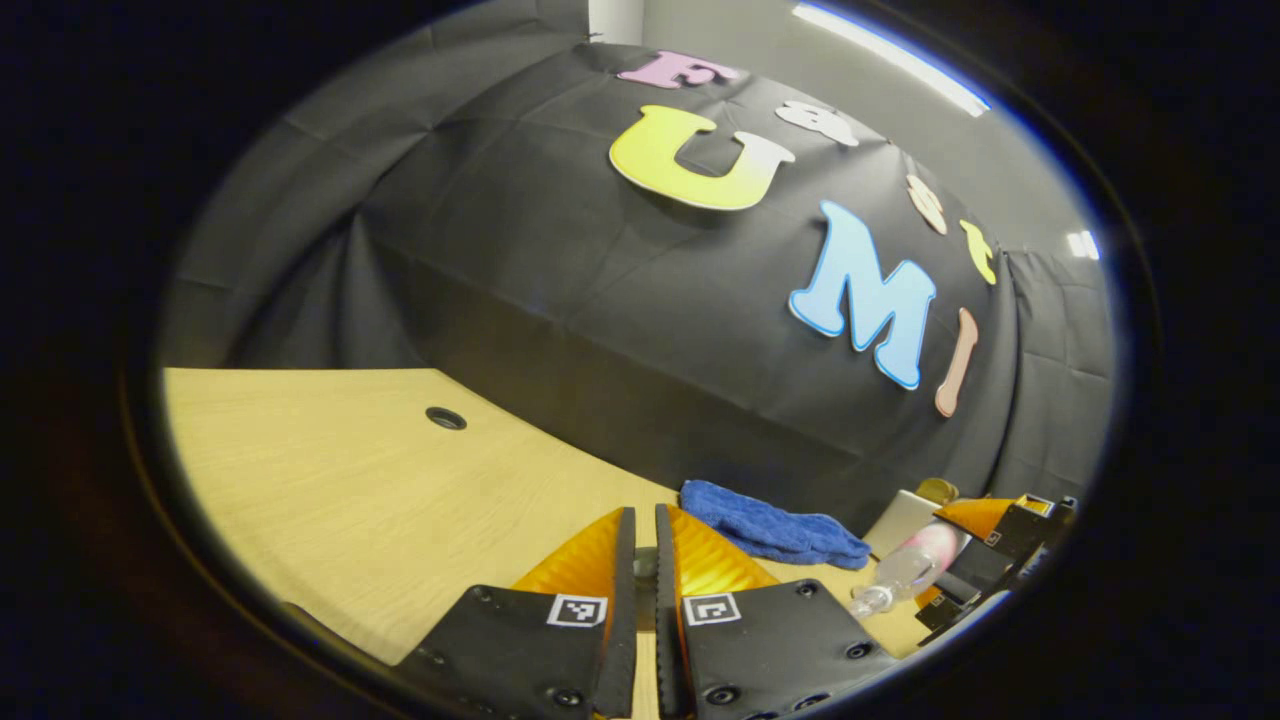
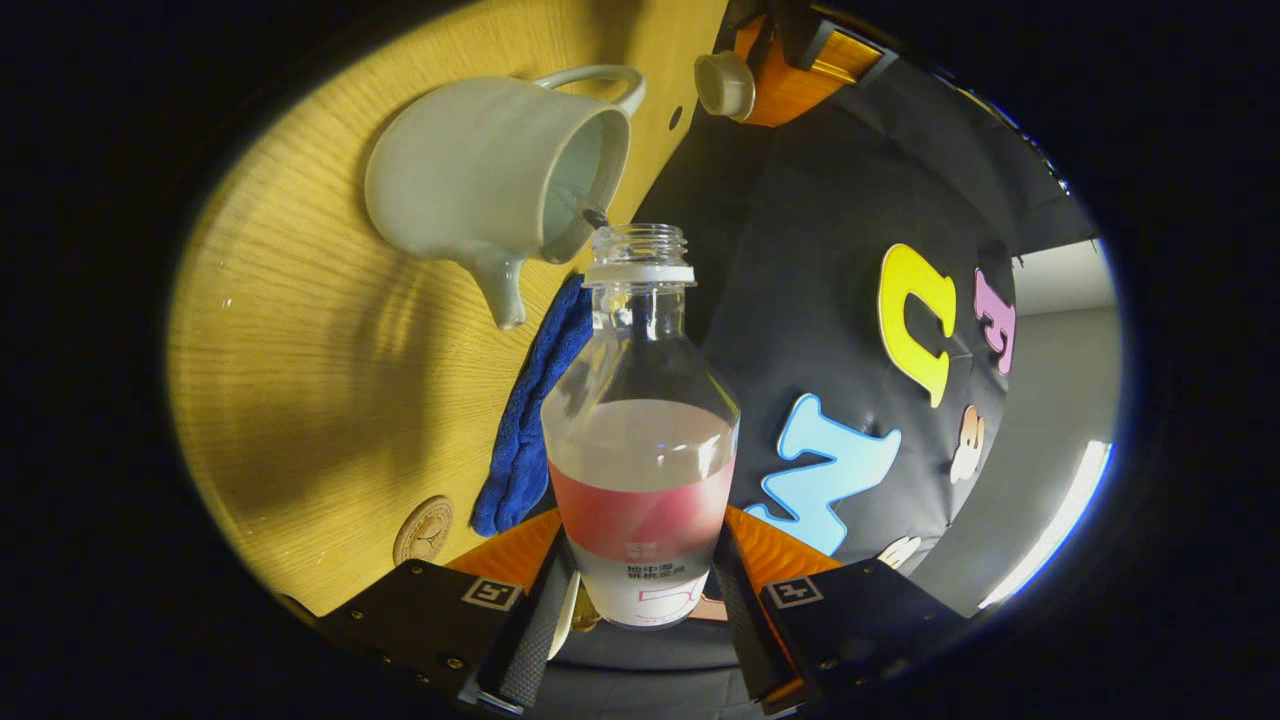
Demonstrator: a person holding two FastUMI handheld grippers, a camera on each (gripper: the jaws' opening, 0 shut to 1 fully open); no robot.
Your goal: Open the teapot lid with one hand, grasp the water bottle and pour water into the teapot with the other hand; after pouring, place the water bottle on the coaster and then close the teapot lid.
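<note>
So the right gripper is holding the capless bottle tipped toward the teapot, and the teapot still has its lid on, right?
Not quite. The teapot is open: the right gripper view shows its bare mouth, and the lid is held away by the other gripper. The rest holds: the right gripper has both fingers on the capless water bottle, its neck toward the teapot.

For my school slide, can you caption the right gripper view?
Right tongs tip the open water bottle toward the lidless teapot.
</note>
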